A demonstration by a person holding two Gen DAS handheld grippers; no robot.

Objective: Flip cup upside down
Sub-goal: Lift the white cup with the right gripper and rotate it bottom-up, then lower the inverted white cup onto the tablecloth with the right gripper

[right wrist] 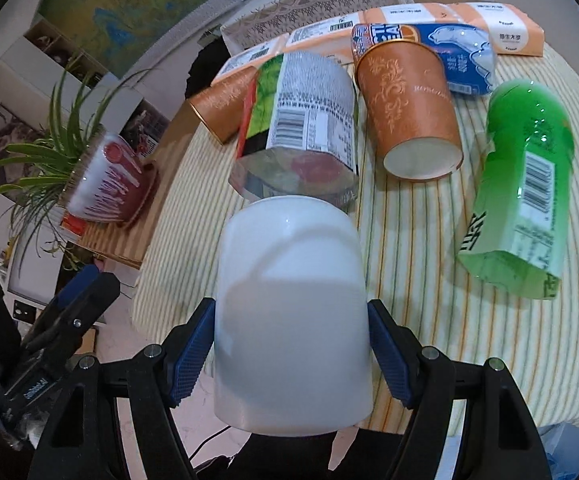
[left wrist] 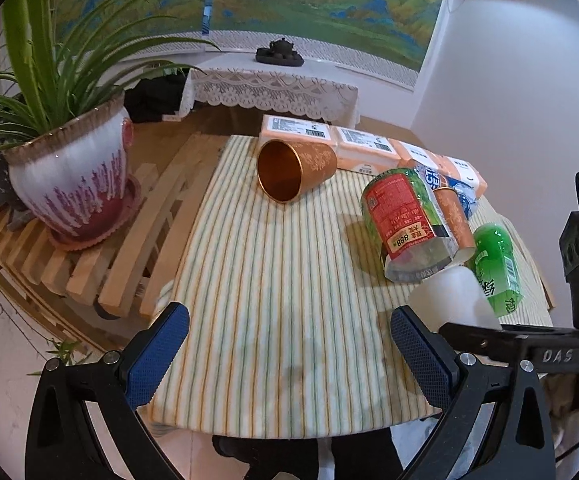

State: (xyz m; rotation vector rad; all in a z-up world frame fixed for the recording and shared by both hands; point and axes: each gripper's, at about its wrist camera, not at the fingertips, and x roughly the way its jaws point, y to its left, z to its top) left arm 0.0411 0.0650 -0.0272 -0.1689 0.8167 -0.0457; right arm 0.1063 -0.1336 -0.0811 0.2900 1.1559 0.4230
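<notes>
Right gripper (right wrist: 291, 354) fingers pinching white cup (right wrist: 289, 312), left gripper (left wrist: 289, 354) fingers spread — empty

Both pictures are bright, with soft indoor light. The edges bend round and go black at the corners. The white cup (right wrist: 291, 312) is close and a bit blurry, with a grey shadow low on it. The green bottle (right wrist: 519, 196) shines with little glare spots.
</notes>
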